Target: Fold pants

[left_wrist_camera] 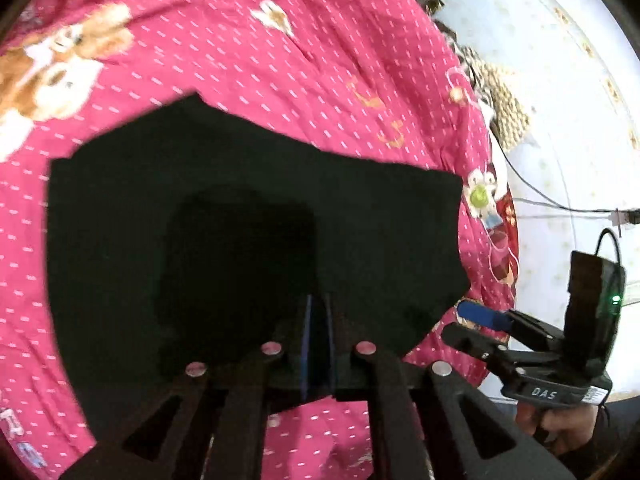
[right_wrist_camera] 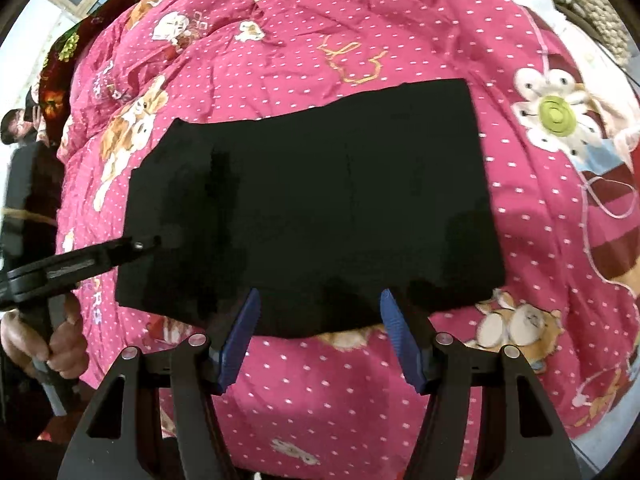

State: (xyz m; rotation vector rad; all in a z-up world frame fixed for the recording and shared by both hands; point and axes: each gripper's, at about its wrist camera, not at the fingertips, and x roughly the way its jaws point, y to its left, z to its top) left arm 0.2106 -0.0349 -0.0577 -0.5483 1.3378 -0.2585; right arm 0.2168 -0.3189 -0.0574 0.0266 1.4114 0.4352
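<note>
The black pants (right_wrist_camera: 312, 200) lie folded into a flat rectangle on a pink quilt (right_wrist_camera: 360, 32). They also show in the left wrist view (left_wrist_camera: 248, 232). My left gripper (left_wrist_camera: 318, 304) has its blue pads pressed together over the near edge of the pants; whether cloth is pinched between them is hidden in the dark. It enters the right wrist view (right_wrist_camera: 154, 242) from the left, its tip at the pants' left edge. My right gripper (right_wrist_camera: 318, 300) is open and empty, its blue fingers (right_wrist_camera: 240, 336) spread just over the near edge. It shows in the left wrist view (left_wrist_camera: 476, 322) beside the pants' right corner.
The pink quilt with cartoon dogs and flowers (right_wrist_camera: 554, 114) covers the bed. A white wall with cables (left_wrist_camera: 560, 208) lies to the right. A dark floral blanket (right_wrist_camera: 60, 60) and a person (right_wrist_camera: 16, 128) are at the far left.
</note>
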